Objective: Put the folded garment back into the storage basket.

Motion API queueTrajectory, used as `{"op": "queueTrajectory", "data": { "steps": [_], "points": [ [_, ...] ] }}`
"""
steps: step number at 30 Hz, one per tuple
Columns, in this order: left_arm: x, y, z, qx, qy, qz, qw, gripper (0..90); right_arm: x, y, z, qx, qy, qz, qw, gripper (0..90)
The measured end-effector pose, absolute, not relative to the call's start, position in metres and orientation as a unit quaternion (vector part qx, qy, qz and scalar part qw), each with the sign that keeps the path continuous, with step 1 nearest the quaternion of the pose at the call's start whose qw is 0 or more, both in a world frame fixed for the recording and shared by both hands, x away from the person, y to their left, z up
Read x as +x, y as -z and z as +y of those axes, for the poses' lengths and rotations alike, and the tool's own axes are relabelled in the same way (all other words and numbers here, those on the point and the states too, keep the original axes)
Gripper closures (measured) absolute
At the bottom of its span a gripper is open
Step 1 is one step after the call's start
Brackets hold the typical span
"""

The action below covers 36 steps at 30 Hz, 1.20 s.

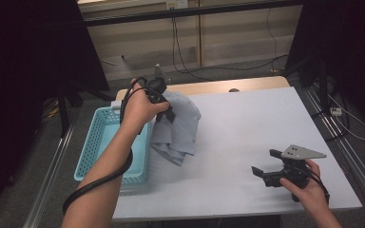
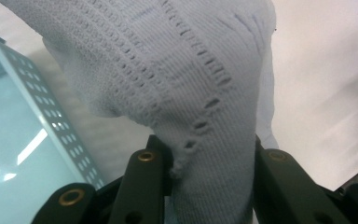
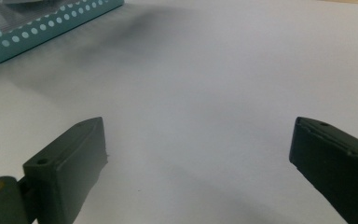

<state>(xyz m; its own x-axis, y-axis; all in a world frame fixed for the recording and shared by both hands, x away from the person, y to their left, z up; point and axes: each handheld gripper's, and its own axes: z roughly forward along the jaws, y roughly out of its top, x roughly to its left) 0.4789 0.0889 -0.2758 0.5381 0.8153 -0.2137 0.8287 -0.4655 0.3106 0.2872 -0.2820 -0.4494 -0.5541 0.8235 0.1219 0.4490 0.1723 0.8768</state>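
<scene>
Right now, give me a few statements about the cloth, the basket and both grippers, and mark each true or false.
1. The left gripper is shut on the grey knitted cloth. True.
2. The cloth lies folded inside the basket. False: it hangs from the left gripper, beside the basket, over the table.
3. The right gripper is open with nothing between its jaws. True.
4. The basket is red. False: it is light blue with perforated walls.
5. The right gripper grips the basket's rim. False: it is far from the basket, over the bare table.
</scene>
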Motion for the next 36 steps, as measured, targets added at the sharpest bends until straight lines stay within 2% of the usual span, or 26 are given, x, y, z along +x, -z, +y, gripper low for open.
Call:
{"op": "queueTrajectory", "data": {
  "steps": [36],
  "points": [
    [0.497, 0.239, 0.109, 0.848, 0.003, 0.500, 0.175, 72.0, 0.288, 0.450, -0.279, 0.426, -0.480, 0.742, 0.191, 3.8]
  ]
}}
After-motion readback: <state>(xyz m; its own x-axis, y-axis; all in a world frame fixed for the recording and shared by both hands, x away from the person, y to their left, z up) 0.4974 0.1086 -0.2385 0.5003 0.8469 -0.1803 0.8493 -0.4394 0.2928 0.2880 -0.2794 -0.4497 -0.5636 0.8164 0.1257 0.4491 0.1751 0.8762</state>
